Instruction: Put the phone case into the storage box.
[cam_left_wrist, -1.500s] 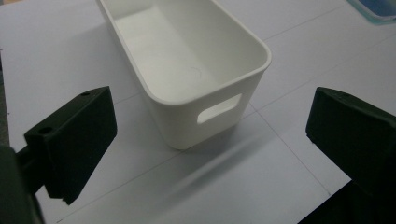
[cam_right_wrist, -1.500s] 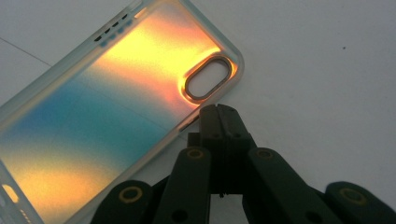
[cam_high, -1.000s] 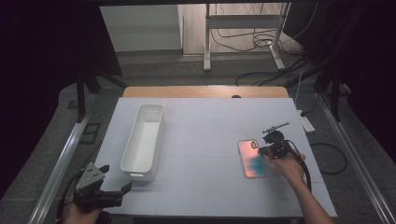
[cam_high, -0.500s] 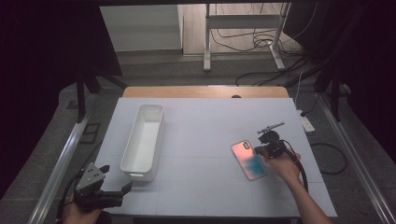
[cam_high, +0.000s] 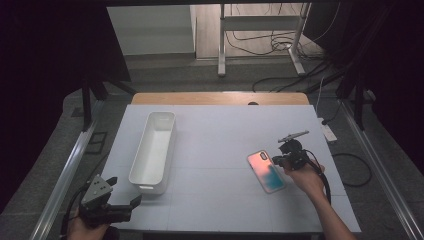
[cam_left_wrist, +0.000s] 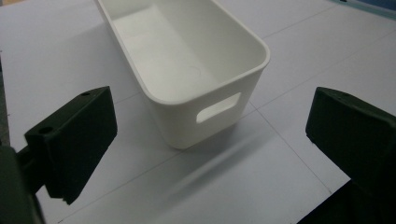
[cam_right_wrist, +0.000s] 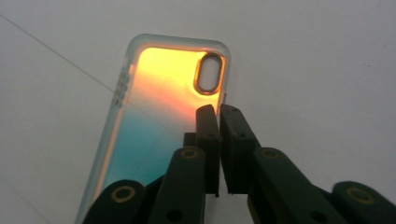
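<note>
- High view: my left gripper (cam_high: 134, 201) sits at the table's (cam_high: 220, 130) near-left corner, just short of the bin's (cam_high: 154, 150) near end. Over on the right, my right gripper (cam_high: 276, 160) is at the phone case's (cam_high: 266, 171) right edge.
- Left gripper view: jaws spread wide, nothing between them, and the bin (cam_left_wrist: 187, 60) lies straight ahead, handle slot facing me.
- Right gripper view: jaws pinched nearly together on the case's (cam_right_wrist: 154, 112) right rim beneath the camera cutout; the case lies flat, orange fading to teal.

no text can be read (anywhere here).
</note>
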